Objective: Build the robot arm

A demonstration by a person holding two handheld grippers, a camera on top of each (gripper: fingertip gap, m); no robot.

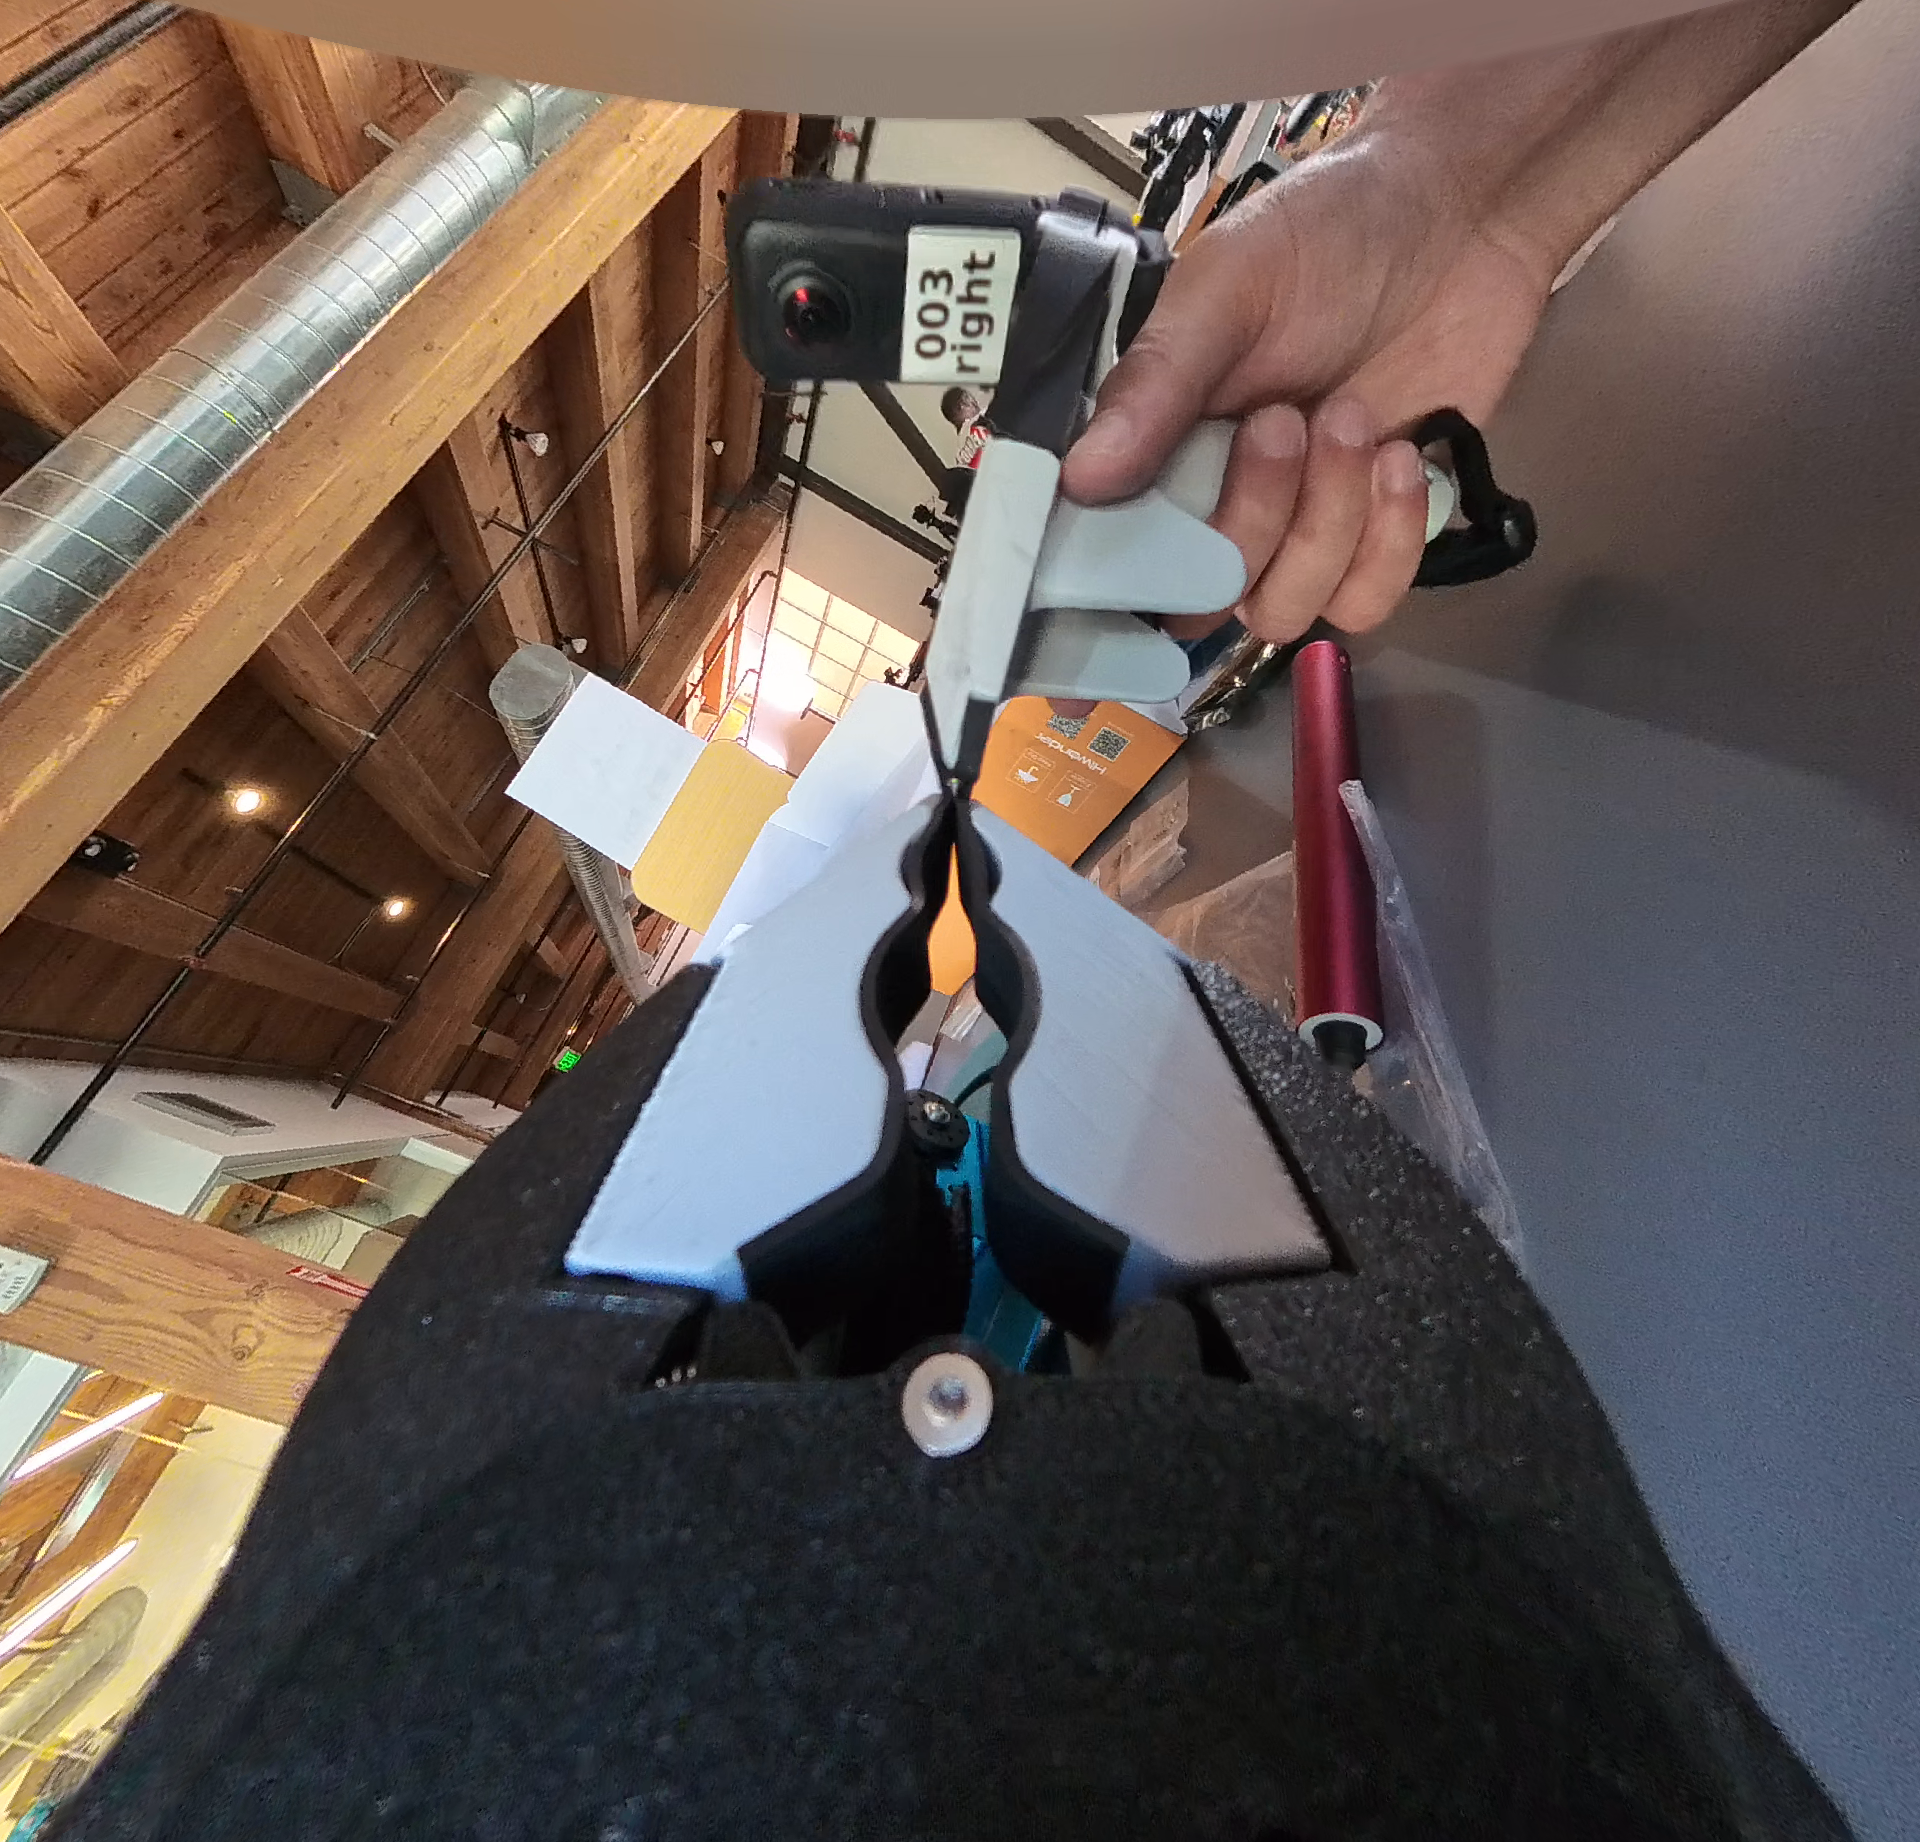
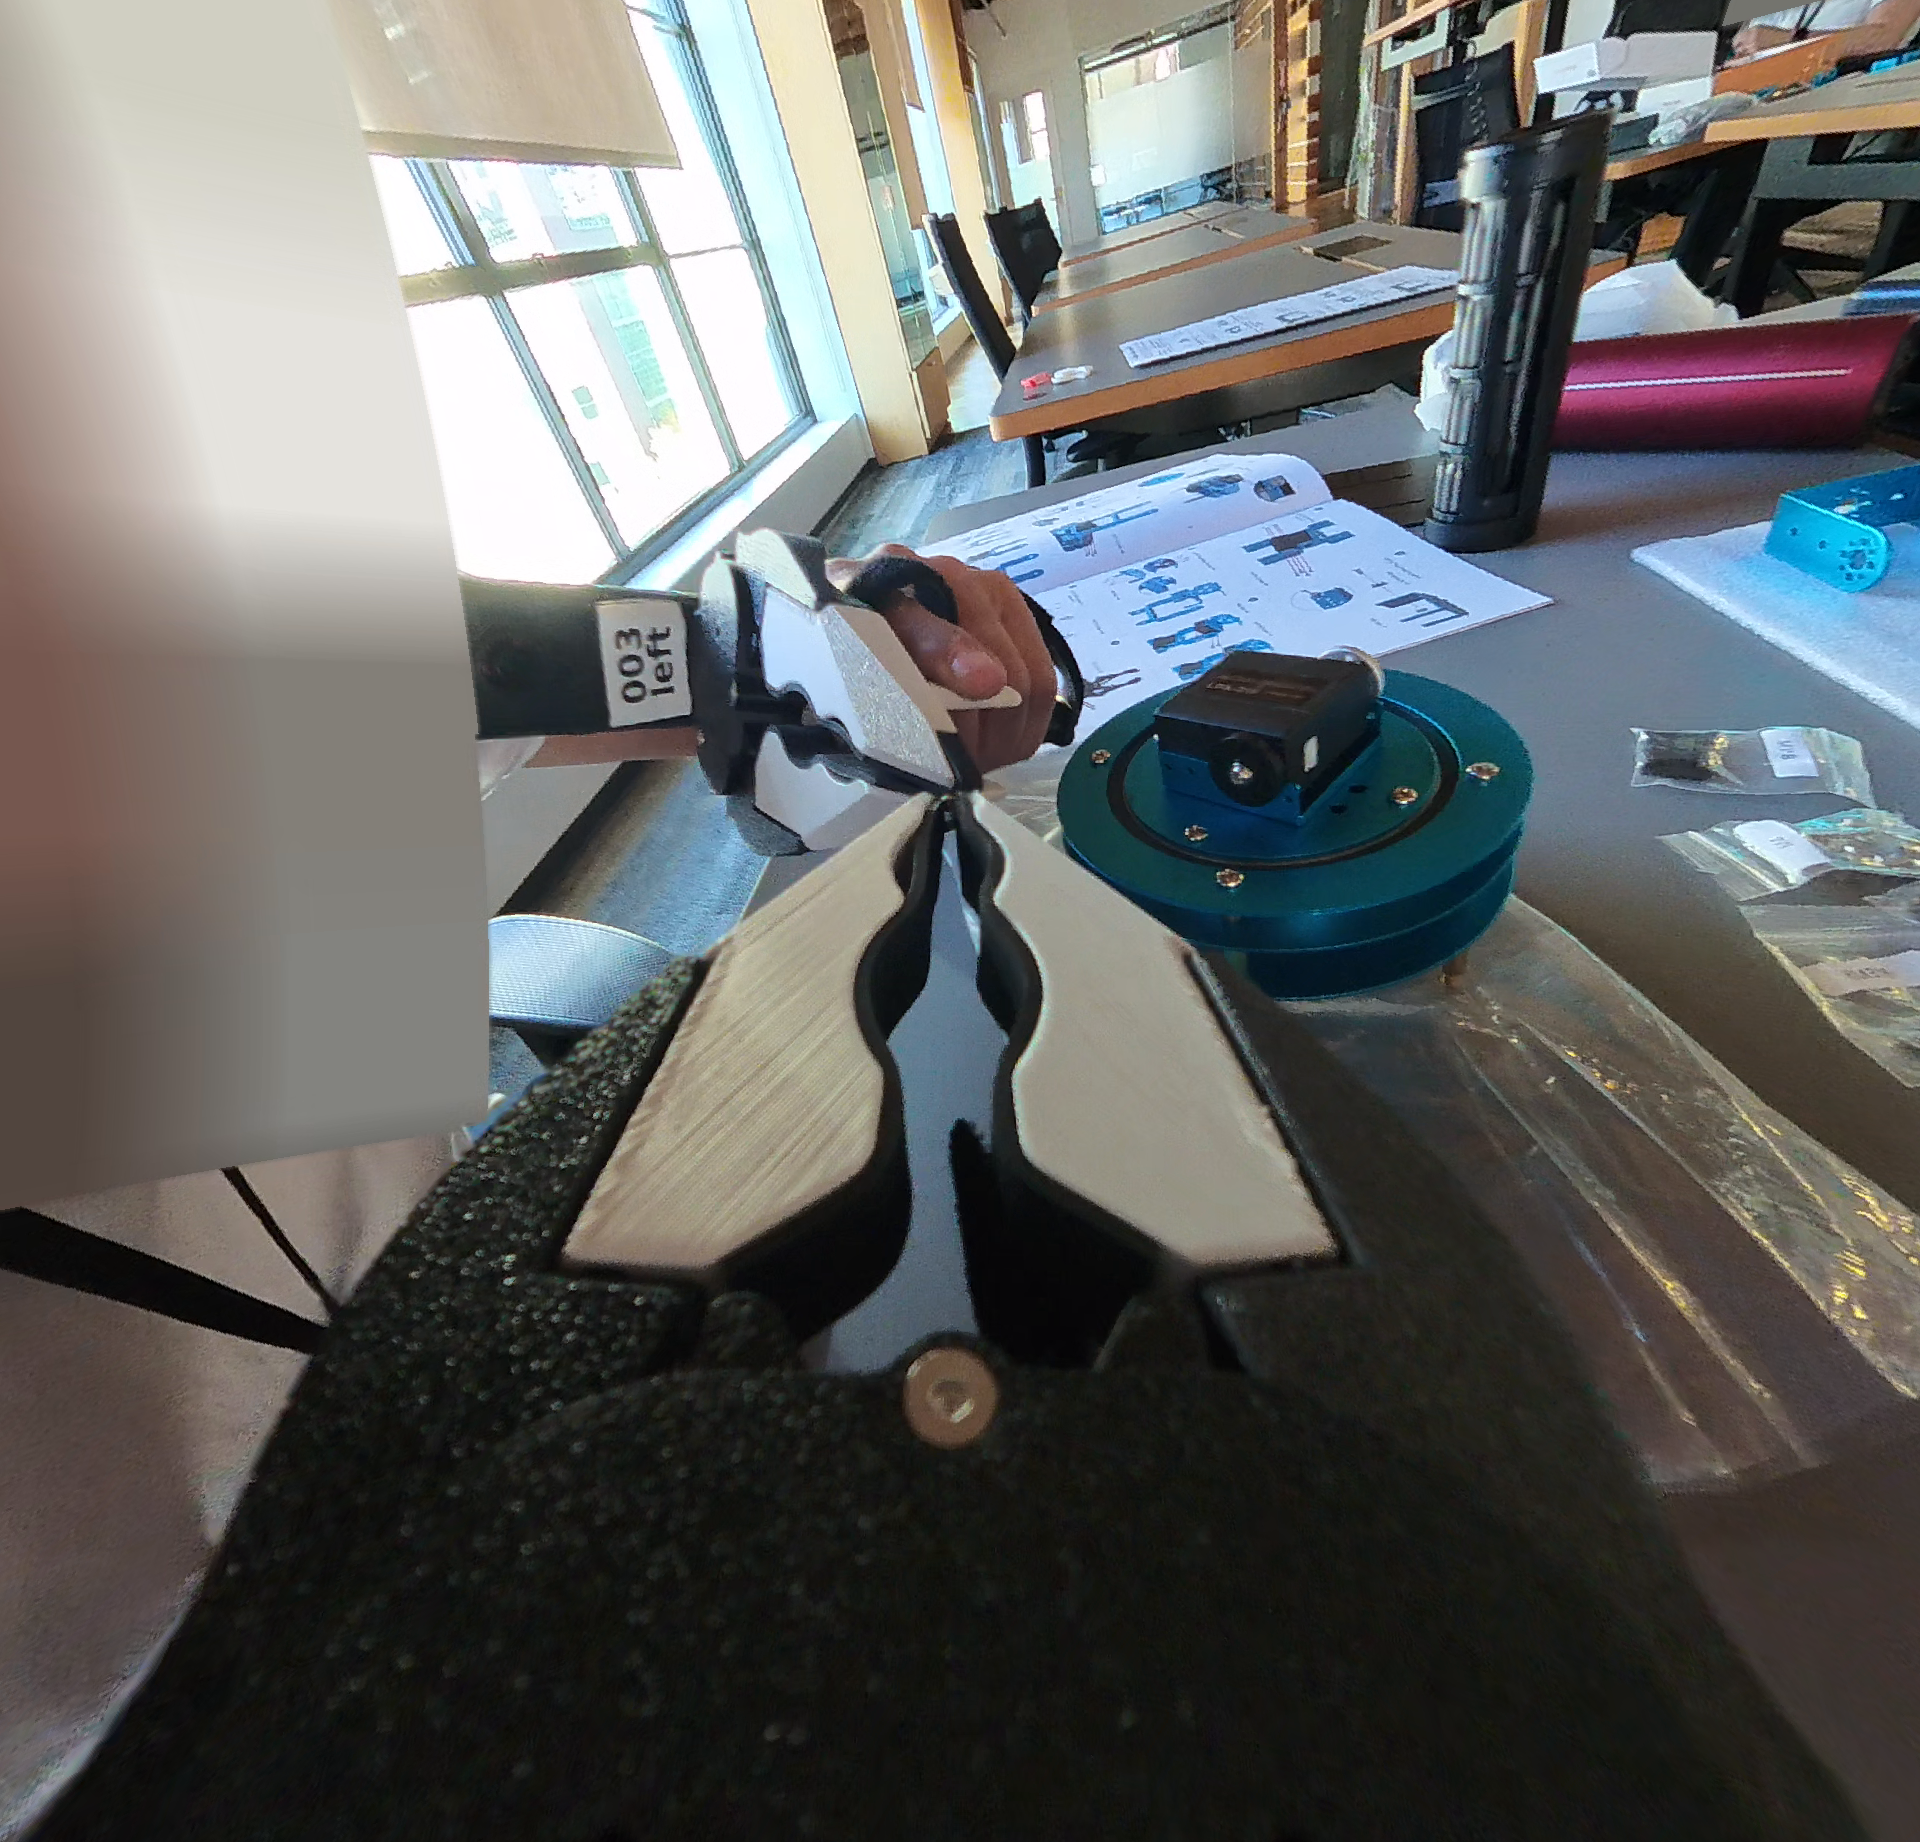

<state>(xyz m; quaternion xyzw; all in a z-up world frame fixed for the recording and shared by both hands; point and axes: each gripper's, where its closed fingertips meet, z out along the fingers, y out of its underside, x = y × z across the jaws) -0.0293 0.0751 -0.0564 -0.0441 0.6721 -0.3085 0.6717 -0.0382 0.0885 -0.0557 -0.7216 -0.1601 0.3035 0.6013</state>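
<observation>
My left gripper (image 1: 951,818) is shut and points up, tip to tip with my right gripper (image 1: 961,766), which a hand (image 1: 1320,338) holds above it, also shut. A tiny pale speck shows where the tips meet; I cannot tell what it is. In the right wrist view my right gripper (image 2: 951,812) is shut and meets the left gripper (image 2: 961,784) in the air off the table's left edge. Just right of the tips a blue round base (image 2: 1195,888) stands on the grey table (image 2: 1662,670) with a black servo block (image 2: 1262,732) on top.
An open booklet (image 2: 1247,566) lies behind the base. A dark red cylinder (image 2: 1745,379), also in the left wrist view (image 1: 1330,857), a black slotted cylinder (image 2: 1496,338), a blue bracket (image 2: 1849,545), small parts bags (image 2: 1745,758) and clear plastic wrap (image 2: 1558,1117) lie to the right. The tips of both grippers are at nearly the same place.
</observation>
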